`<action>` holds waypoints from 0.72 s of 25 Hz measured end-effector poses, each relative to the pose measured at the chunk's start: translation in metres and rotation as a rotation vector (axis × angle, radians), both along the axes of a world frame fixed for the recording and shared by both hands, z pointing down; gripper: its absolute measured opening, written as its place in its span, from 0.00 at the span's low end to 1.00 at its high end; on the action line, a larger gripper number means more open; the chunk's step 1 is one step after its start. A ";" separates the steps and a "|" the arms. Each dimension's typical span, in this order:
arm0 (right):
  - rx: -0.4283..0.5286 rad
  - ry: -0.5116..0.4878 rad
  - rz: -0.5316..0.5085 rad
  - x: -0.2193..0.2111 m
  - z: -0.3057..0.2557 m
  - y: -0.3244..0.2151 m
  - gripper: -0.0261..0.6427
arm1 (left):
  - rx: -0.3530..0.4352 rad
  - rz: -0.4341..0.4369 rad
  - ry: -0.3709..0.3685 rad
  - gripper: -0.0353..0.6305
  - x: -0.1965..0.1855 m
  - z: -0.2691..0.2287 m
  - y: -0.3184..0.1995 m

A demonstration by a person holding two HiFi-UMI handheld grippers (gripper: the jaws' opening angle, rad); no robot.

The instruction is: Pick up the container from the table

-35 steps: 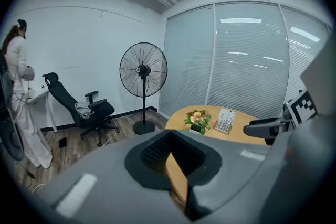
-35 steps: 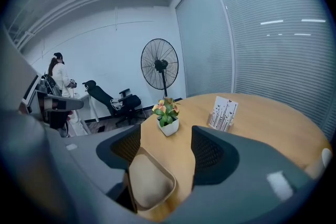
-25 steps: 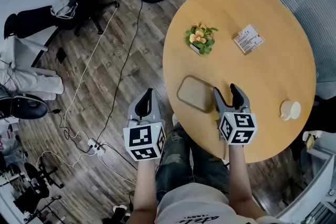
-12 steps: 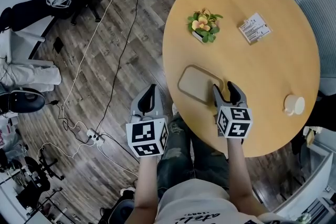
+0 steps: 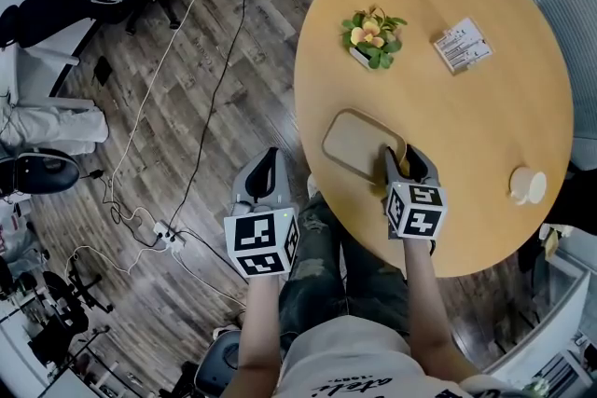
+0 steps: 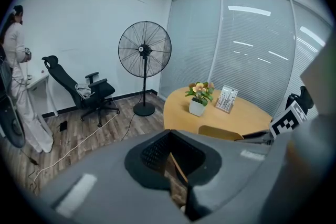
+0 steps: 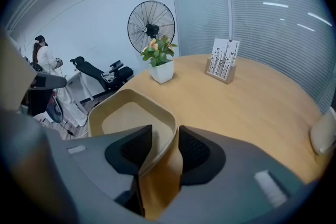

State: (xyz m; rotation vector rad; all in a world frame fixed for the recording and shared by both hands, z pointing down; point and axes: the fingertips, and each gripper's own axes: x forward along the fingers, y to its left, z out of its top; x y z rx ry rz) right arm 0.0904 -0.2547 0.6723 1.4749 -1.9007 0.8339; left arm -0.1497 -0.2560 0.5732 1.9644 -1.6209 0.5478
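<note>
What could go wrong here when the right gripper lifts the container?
The jaws of the right gripper have just been closing astride one corner of the wall of the container, not yet pressing it. Held by one corner, it may tilt or slip. It lies near the edge of the table and could fall.

The right tool (image 5: 403, 156) covers the container's (image 5: 354, 141) near corner; card holder (image 5: 463, 45) print, at the counter's (image 5: 485, 126) far edge, too small to read.

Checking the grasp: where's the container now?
Head view: the container sits at the table's left edge, below the potted plant, its corner rim between the right tongs, which have just been closing.
</note>
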 end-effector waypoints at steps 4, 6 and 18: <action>-0.018 0.002 0.054 0.007 0.004 0.000 0.24 | -0.004 -0.016 0.013 0.06 -0.001 0.001 -0.001; -0.019 -0.003 0.077 0.007 0.005 -0.001 0.21 | -0.001 -0.023 0.021 0.06 -0.003 0.000 -0.002; 0.014 -0.014 0.102 0.006 -0.011 -0.012 0.10 | 0.020 -0.065 0.024 0.06 -0.017 -0.011 -0.009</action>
